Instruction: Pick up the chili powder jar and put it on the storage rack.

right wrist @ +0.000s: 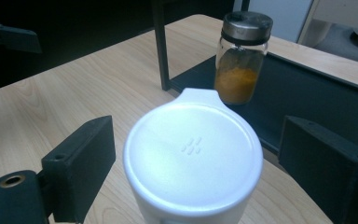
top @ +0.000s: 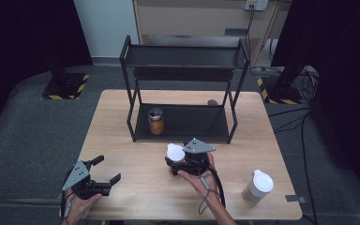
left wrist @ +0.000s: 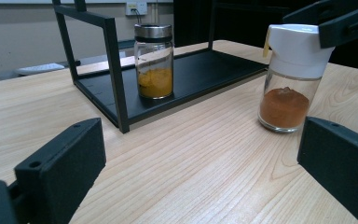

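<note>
Right tool, jaws wide, is straddling the white-capped spice jar at tabletop centre, apparently needing closure next; left tool is idling wide at seven o'clock.

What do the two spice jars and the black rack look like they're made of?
Jar with orange powder on the rack's lower shelf: clear glass by its transparency and glints, with a brushed-metal-looking lid. White-capped jar between the right tongs: clear glass or plastic, with a matte white cap, probably plastic. Black two-tier rack: likely painted metal, matte.
</note>
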